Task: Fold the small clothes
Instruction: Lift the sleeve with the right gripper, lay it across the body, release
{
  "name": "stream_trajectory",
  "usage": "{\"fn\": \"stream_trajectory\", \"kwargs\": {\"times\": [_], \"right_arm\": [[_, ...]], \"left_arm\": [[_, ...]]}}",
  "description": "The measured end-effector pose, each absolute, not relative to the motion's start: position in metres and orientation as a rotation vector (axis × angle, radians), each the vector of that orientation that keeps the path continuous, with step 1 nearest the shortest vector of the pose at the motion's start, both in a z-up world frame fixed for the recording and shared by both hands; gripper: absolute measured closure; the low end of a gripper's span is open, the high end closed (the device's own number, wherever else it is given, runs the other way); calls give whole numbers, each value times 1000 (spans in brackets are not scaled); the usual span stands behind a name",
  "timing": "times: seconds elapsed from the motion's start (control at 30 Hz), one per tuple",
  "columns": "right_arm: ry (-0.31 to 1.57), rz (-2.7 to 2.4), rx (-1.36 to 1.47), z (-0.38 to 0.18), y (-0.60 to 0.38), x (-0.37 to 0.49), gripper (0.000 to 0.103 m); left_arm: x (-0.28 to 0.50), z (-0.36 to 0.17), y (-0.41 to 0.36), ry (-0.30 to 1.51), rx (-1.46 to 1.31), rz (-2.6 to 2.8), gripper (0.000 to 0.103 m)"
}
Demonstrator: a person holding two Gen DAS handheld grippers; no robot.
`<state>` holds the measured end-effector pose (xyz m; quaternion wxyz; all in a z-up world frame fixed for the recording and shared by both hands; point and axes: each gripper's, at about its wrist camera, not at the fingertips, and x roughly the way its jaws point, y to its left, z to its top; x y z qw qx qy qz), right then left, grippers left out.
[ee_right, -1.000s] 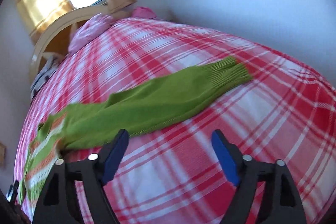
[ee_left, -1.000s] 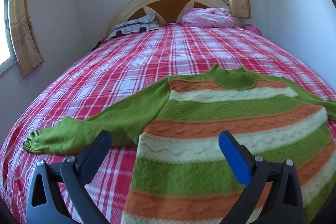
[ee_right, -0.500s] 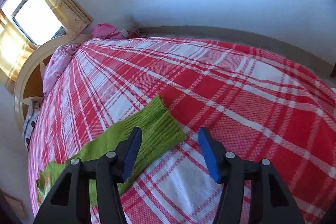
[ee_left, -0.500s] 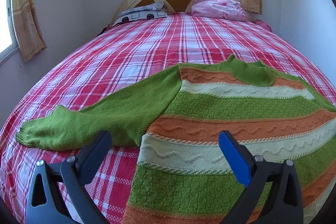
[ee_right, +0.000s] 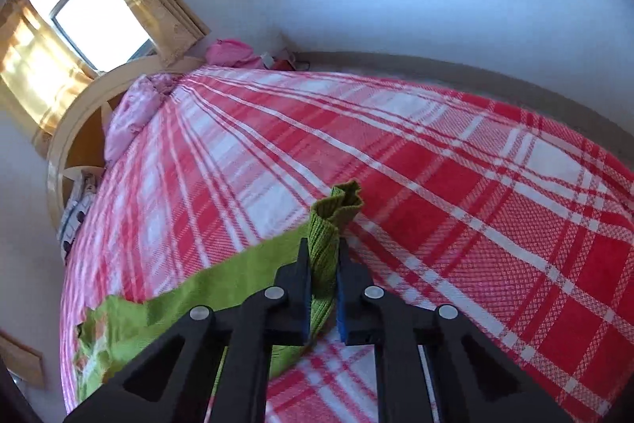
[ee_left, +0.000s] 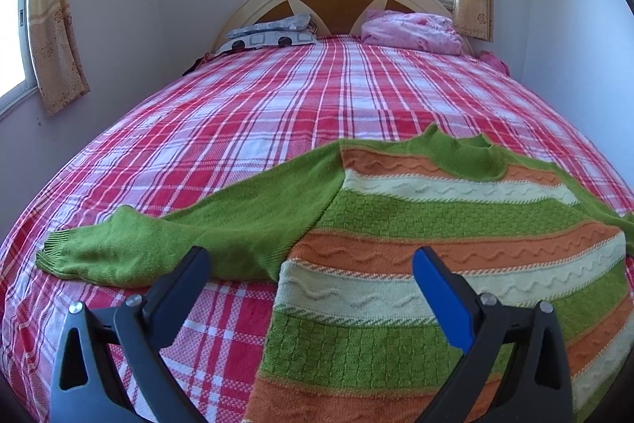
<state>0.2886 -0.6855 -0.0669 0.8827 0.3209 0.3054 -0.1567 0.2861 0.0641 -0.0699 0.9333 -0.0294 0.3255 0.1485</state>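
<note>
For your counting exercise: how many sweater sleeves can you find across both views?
2: one sleeve lies flat on the bedspread; the other sleeve is pinched in the right tool.

No legible text, labels, brands, numbers or signs in either wrist view.
</note>
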Motion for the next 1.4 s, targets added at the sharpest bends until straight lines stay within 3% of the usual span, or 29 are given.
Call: {"fn": "stream_trajectory", "kwargs": {"times": [0.9, 1.4], "right_arm": [[391, 183, 344, 147, -429, 326, 95], [379, 434, 168, 173, -253, 359, 95]], "left_arm": [[248, -67, 97, 637, -118, 264, 0], [236, -81, 124, 651, -162, 280, 0]]}}
